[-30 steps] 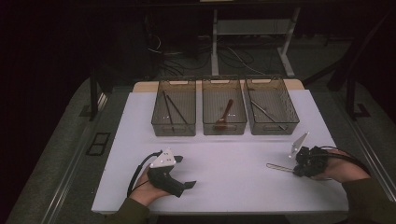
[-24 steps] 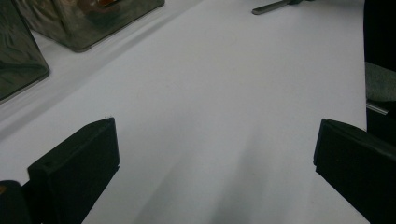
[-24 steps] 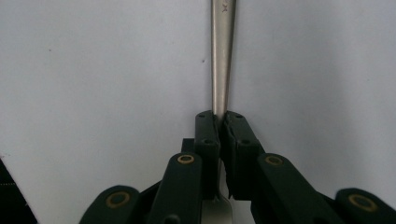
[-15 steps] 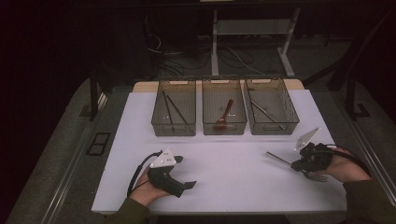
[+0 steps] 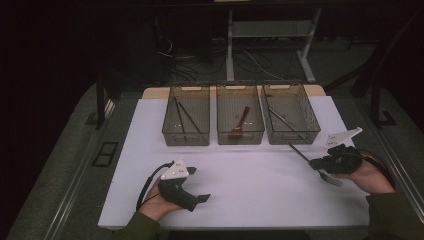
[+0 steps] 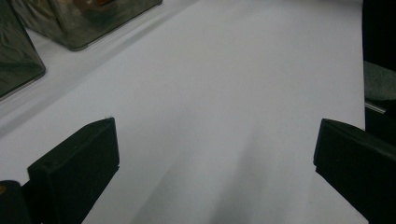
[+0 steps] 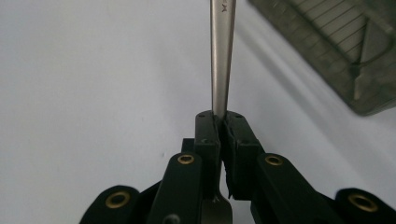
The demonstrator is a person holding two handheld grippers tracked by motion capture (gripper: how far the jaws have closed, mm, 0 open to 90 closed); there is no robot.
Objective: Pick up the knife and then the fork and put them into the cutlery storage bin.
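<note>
The right hand-held gripper (image 5: 316, 162) pinches a metal fork (image 7: 222, 56) by its handle at four o'clock on the white desk (image 5: 250, 175) — handle pointing toward the right-hand bin (image 5: 290, 112). The left hand-held gripper (image 5: 202, 198) rests at seven o'clock — jaws spread, nothing between them.

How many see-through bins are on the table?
3, side by side along the far edge of the white table: the left bin with dark sticks, the middle bin with a reddish spoon, the right bin with a thin utensil. None looks hidden.
</note>
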